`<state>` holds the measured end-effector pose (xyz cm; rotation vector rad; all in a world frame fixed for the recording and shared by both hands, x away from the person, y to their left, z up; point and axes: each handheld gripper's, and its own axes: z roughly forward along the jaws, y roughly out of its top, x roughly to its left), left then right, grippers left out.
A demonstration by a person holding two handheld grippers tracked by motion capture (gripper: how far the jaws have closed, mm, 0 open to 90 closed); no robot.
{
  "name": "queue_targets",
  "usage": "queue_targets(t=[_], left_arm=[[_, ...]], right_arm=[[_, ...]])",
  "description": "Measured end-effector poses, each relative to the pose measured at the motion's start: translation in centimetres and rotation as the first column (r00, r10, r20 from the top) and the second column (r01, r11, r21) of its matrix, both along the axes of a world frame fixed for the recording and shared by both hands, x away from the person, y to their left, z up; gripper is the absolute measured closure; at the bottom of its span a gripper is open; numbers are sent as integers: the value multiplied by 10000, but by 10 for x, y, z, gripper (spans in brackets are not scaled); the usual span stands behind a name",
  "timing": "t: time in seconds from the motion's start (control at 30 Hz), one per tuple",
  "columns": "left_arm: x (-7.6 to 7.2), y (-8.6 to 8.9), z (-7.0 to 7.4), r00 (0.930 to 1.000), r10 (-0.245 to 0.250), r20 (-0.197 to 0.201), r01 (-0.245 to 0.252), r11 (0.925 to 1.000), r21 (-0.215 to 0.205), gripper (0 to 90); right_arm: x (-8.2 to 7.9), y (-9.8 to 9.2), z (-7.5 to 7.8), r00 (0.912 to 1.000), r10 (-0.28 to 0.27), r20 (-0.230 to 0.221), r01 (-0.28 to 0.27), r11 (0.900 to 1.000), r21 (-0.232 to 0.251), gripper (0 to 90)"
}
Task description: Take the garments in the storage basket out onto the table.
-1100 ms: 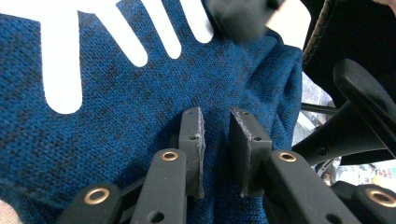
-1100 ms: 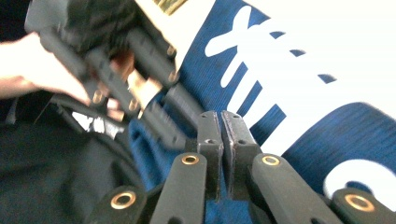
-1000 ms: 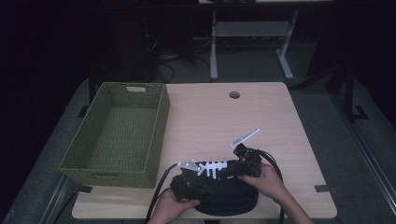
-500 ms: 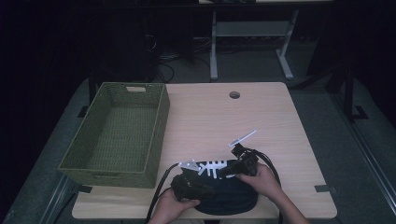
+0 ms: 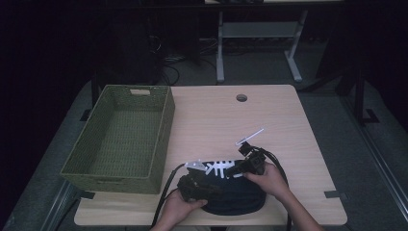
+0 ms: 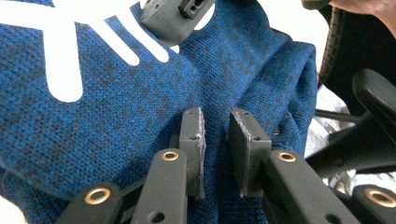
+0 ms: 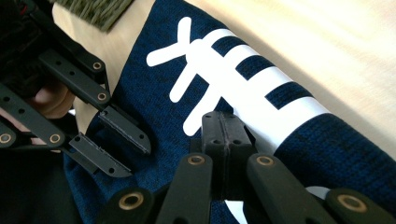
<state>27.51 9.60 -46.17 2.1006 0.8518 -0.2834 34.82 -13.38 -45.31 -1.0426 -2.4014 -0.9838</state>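
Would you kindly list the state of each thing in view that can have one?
Blue knit garment: bunched at the table's near edge, not in the basket.
Green woven basket: upright, empty.
Left gripper: jaws slightly apart over a fabric fold.
Right gripper: shut on the garment.

The right gripper [image 5: 239,168] has sunk a little toward the near edge of the worktop [image 5: 288,125], onto the blue knitted garment [image 5: 235,195]. Its jaws, closing a second ago, now meet, with a fold of the knit seemingly nipped at their tips.
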Motion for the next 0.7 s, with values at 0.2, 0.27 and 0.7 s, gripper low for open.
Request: queue_targets(t=[0.2,0.27,0.7], left_arm=[[17,-2,-1,9988,478,46,-478,9988,-86,753],[23,-2,0,9984,558,103,-558,9984,10,753],[28,-3,0,9976,679,143,-680,9976,102,753]], right_arm=[[14,-6,0,9991,-432,-29,432,9990,86,898],[18,-8,-1,9980,-630,16,630,9980,104,898],[34,-5,23,9914,-1204,507,1181,9919,474,839]])
